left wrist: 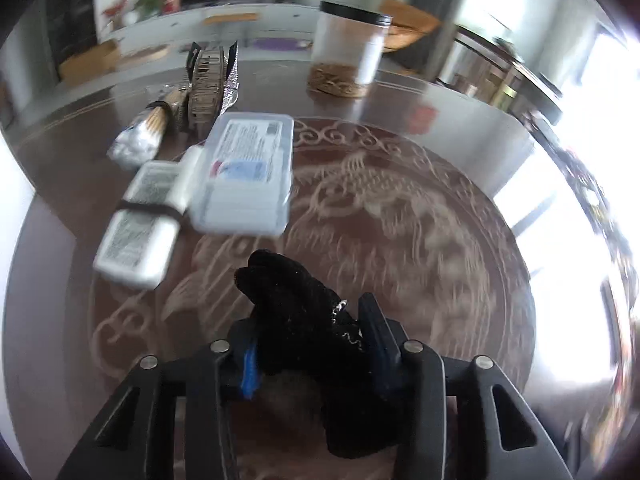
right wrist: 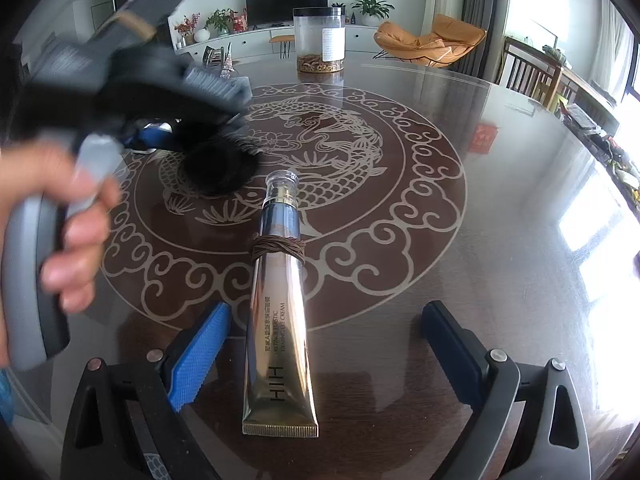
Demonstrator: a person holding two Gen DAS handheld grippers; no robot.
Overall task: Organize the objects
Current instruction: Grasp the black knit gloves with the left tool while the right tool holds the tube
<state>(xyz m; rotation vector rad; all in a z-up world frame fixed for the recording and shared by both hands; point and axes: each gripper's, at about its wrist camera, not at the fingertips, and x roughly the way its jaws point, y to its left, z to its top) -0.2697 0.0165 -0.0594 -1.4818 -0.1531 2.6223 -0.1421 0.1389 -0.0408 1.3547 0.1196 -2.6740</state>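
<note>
Tube (right wrist: 280,312): flat on surface (right wrist: 460,240) between the released right claw's (right wrist: 326,340) spread fingers, touching neither; black fuzzy item (left wrist: 304,320): clenched in left claw (left wrist: 310,344) above surface.

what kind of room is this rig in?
Most likely a home living or dining room: a flat TV on a low white cabinet with potted plants, an orange lounge chair, and a glossy round table with a fish motif.
</note>
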